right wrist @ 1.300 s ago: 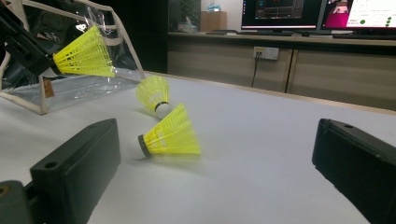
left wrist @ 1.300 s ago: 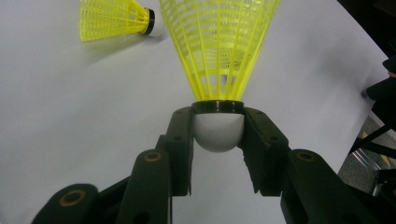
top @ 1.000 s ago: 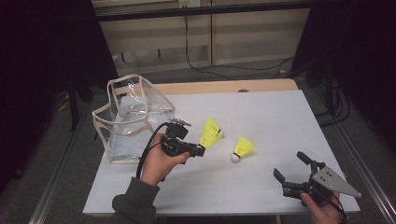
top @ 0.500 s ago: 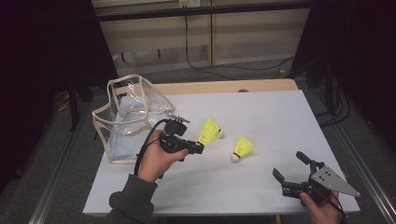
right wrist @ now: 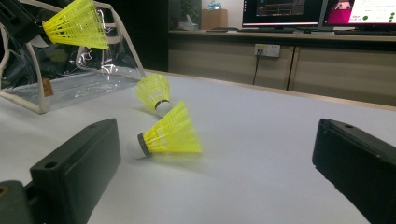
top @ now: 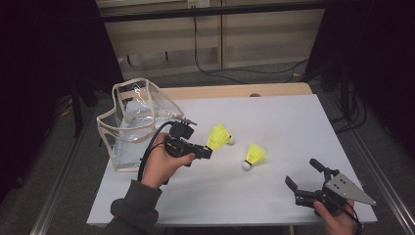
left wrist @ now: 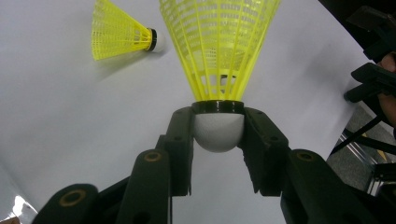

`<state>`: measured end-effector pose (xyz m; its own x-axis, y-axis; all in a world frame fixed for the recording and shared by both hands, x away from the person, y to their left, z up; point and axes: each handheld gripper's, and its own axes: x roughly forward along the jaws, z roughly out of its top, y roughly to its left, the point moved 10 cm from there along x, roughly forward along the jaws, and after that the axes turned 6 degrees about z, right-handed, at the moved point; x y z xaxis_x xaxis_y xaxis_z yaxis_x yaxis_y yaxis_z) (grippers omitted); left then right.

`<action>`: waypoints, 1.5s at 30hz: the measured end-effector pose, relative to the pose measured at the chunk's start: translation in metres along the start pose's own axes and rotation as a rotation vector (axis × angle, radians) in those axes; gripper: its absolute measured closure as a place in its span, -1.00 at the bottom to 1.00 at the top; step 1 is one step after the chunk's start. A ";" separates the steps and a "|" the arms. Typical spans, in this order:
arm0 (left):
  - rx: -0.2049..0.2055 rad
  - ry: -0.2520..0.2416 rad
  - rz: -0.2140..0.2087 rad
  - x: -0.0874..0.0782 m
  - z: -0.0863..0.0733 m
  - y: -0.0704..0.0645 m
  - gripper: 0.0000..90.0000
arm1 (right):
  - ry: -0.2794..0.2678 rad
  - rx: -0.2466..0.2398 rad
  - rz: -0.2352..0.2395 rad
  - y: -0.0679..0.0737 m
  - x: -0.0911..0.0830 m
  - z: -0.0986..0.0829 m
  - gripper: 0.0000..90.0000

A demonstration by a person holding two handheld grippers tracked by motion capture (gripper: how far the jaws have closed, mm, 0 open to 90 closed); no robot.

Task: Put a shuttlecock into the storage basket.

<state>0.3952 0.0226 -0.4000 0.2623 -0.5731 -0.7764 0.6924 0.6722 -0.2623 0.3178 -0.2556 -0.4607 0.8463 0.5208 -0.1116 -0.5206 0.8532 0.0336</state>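
The right tongs (top: 301,172) sit nearest the front edge of the white worktop (top: 288,117), low over it. Their two blocky black jaws stand wide apart with nothing between them, and a grey three-cornered plate lies on top. Just beyond them, a yellow shuttlecock (right wrist: 170,133) lies on its side on the smooth, matte surface. It has a ribbed, net-like plastic skirt flaring into a cone, a thin black collar and a rounded white cork. A second shuttlecock (right wrist: 154,92) of the same make lies a little farther on, near the first but apart from it, with its cork tipped toward the right tongs. Farther left, the left tongs (left wrist: 218,140) are clamped on the white cork of a third shuttlecock (left wrist: 219,51). The jaws press on the cork from both sides just under its black collar. The open yellow lattice of its skirt points away from the hand, and the right gripper view shows it lifted off the worktop. Behind it, at the worktop's far left corner, stands a clear bag (top: 137,122) of glossy, creased plastic edged with cream trim, its mouth gaping upward.
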 end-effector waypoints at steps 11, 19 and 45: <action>-0.004 0.014 0.003 -0.007 0.005 0.004 0.44 | -0.004 0.002 -0.004 -0.001 -0.001 0.001 -0.98; -0.003 0.018 0.014 -0.013 0.011 0.007 0.44 | -0.005 0.003 -0.003 -0.001 -0.001 0.001 -0.98; -0.020 0.034 0.009 -0.031 0.023 0.015 0.44 | -0.003 0.005 -0.001 -0.001 -0.001 0.001 -0.98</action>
<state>0.4127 0.0397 -0.3671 0.2458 -0.5508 -0.7976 0.6761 0.6870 -0.2661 0.3180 -0.2570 -0.4599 0.8471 0.5202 -0.1086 -0.5193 0.8537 0.0390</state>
